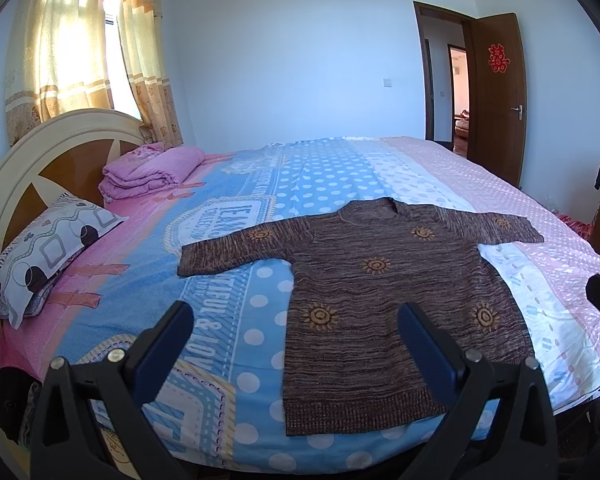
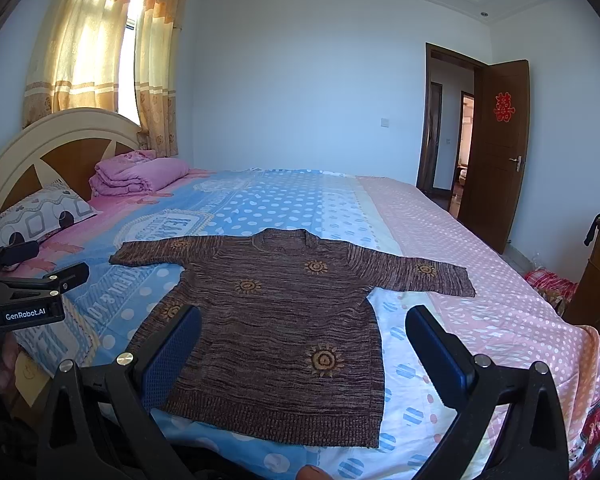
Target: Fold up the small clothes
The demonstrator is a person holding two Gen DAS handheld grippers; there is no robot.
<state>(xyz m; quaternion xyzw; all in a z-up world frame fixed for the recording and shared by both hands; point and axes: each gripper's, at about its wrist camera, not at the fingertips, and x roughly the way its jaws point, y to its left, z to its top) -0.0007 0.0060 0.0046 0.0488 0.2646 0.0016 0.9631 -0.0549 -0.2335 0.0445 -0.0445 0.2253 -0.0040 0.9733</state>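
My left gripper [image 1: 296, 320] hangs above the near edge of the bed [image 1: 236, 320], jaws spread wide and holding nothing. My right gripper [image 2: 304, 324] is in the same condition: jaws released, nothing between them, poised over the lower part of the sweater [image 2: 280, 320].

The sweater, brown knit with orange sun motifs, lies flat and face up on the bedsheet [image 2: 480, 292], unfolded. Both sleeves are stretched out to the sides, the collar points toward the far wall, and the ribbed hem lies close to the near edge of the mattress. In the left wrist view the sweater [image 1: 380, 300] sits right of centre, its hem partly behind my right-hand finger [image 1: 428, 352].

At the head of the bed, near the headboard [image 1: 40, 160], a patterned pillow [image 1: 48, 252] and a folded pink blanket [image 1: 152, 172] rest well apart from the sweater. Curtains [image 2: 100, 48] cover the window; a brown door [image 2: 496, 152] stands open.
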